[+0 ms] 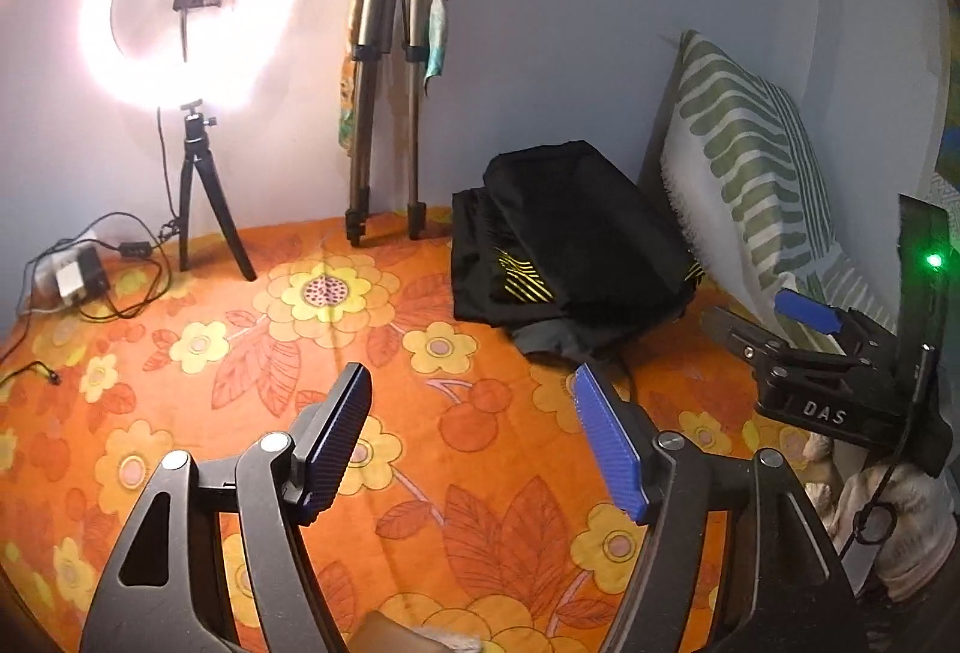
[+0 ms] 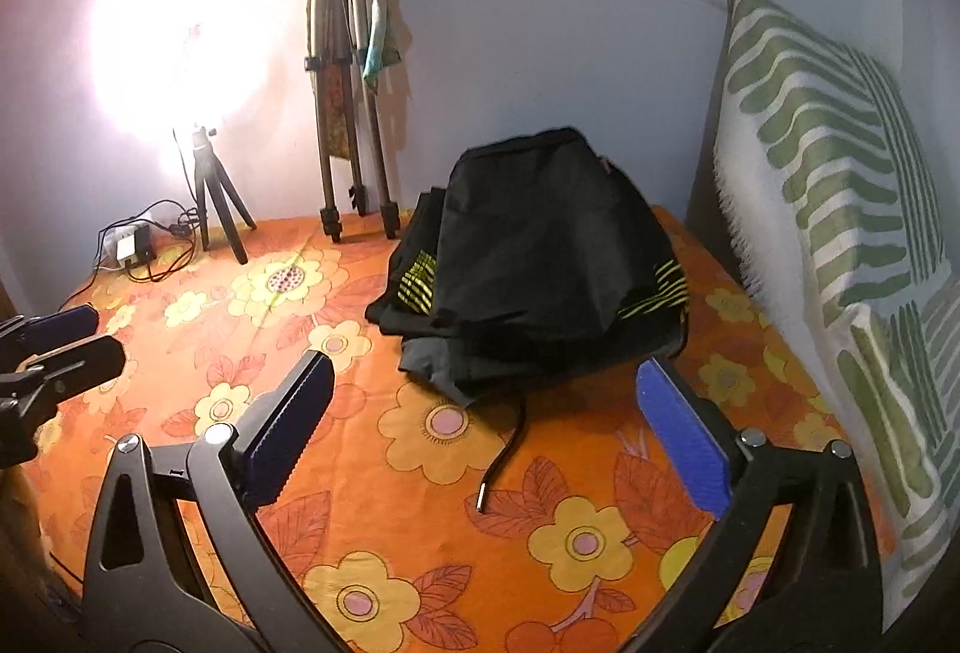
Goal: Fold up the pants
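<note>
Pants (image 2: 540, 257): black, folded, far on bed (image 2: 420, 503). Left tongs (image 1: 471, 434), right tongs (image 2: 483, 422): released, empty. Folding apparently done; next, withdraw.

The pants (image 2: 540, 257) lie in a heap on the bedspread (image 2: 420, 473) at frame centre, with the pillow (image 2: 840, 209) propped against the wall at right. At upper left, the ring light (image 1: 198, 5) stands on its small tripod (image 1: 204, 209), left of the tall tripod (image 1: 384, 71), which is behind the pants. The drawstring (image 2: 504, 461) trails from the heap toward the lower frame, between the right gripper (image 2: 480, 437) fingers
</note>
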`<state>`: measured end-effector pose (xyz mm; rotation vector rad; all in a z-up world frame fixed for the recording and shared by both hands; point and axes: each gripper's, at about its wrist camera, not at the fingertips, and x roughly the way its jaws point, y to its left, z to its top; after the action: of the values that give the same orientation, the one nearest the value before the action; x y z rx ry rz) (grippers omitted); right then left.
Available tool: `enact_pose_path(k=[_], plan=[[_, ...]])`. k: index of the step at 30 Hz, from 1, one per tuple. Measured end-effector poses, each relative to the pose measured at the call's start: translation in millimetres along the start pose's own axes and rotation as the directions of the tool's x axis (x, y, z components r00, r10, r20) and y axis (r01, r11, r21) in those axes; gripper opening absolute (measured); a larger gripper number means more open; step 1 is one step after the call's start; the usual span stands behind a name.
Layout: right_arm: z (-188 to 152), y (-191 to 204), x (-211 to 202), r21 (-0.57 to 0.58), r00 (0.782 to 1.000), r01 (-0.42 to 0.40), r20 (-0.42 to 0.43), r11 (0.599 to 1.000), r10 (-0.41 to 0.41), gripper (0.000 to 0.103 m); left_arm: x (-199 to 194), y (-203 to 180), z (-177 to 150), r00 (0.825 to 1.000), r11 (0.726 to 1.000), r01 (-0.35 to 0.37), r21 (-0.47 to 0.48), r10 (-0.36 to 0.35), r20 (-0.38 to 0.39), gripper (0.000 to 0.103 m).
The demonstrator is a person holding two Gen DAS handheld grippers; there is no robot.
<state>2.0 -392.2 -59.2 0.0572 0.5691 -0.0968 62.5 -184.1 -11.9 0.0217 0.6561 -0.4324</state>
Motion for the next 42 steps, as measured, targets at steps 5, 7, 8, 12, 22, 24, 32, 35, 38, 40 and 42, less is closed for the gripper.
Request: enact_pose_path(k=[5, 7, 8, 12, 22, 24, 32, 35, 38, 40, 42], plan=[[-1, -2, 4, 0.02, 1.0, -0.008, -0.001, 1.0, 0.008, 0.103, 1, -3, -2, 1.0, 1.0, -0.02, 0.018, 0.019, 0.003, 0.07], [-2, -2, 3, 0.015, 1.0, 0.0, 0.006, 1.0, 0.0, 0.103, 2, -4, -3, 1.0, 1.0, -0.018, 0.015, 0.018, -0.005, 0.07], [-2, -2, 3, 0.015, 1.0, 0.001, 0.007, 1.0, -0.001, 0.103, 2, -4, -4, 1.0, 1.0, -0.014, 0.013, 0.014, -0.01, 0.07], [-3, -4, 1, 0.017, 1.0, 0.005, 0.008, 1.0, -0.005, 0.103, 2, -8, -6, 1.0, 1.0, -0.008, 0.02, 0.008, -0.015, 0.07], [-4, -7, -5, 0.026, 1.0, 0.013, 0.02, 1.0, -0.014, 0.103, -4, -14, -7, 1.0, 1.0, 0.002, 0.024, -0.002, -0.007, 0.07], [-4, -7, -6, 0.028, 1.0, 0.014, 0.019, 1.0, -0.015, 0.103, -5, -14, -7, 1.0, 1.0, 0.003, 0.022, -0.003, -0.004, 0.07], [-4, -7, -7, 0.035, 1.0, 0.012, 0.02, 0.999, -0.013, 0.103, -5, -15, -7, 1.0, 1.0, 0.002, 0.027, -0.002, 0.0, 0.07], [-4, -6, -8, 0.033, 1.0, 0.012, 0.019, 0.999, -0.013, 0.103, -5, -15, -7, 1.0, 1.0, 0.0, 0.026, 0.0, 0.002, 0.07], [-3, -7, -7, 0.03, 1.0, 0.011, 0.019, 0.999, -0.012, 0.103, -5, -16, -7, 1.0, 1.0, -0.001, 0.028, 0.001, 0.001, 0.07], [-3, -7, -8, 0.029, 1.0, 0.008, 0.019, 1.0, -0.009, 0.103, -5, -16, -7, 1.0, 1.0, 0.0, 0.028, 0.0, 0.0, 0.07], [-3, -6, -7, 0.029, 1.0, 0.01, 0.019, 1.0, -0.01, 0.103, -6, -16, -7, 1.0, 1.0, 0.0, 0.03, 0.0, 0.001, 0.07]])
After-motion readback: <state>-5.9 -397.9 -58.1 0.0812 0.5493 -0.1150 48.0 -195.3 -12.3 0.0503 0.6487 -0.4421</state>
